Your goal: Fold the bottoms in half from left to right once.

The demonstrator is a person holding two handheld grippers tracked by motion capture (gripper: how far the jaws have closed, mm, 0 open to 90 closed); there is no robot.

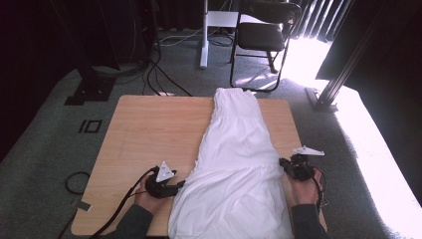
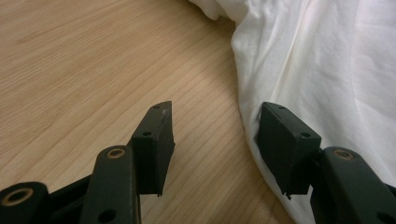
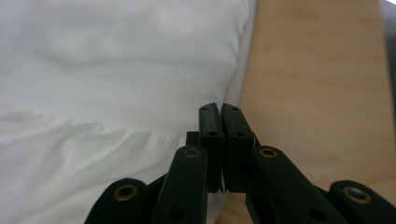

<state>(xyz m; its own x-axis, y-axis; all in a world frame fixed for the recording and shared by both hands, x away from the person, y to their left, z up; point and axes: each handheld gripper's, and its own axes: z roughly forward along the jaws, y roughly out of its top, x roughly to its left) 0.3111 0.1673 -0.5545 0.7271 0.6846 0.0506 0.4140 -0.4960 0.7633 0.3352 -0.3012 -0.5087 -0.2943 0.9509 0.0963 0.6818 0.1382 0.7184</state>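
Jaws on our left gripper [image 2: 212, 135] stand apart at the white dress's [image 1: 239, 149] near edge, those on our right gripper [image 3: 219, 116] are clenched empty over its opposite hem, so the dress stretched up the table [image 1: 144, 129] may slip or bunch if we pull unevenly.

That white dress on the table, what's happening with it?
A person at a wooden table works on a white dress laid out lengthwise, a handheld gripper in each hand. The left gripper sits at the dress's left edge with its jaws open; one jaw touches the cloth, but nothing is pinched. The right gripper is at the dress's right edge, jaws shut; whether any cloth is caught between them can't be told.
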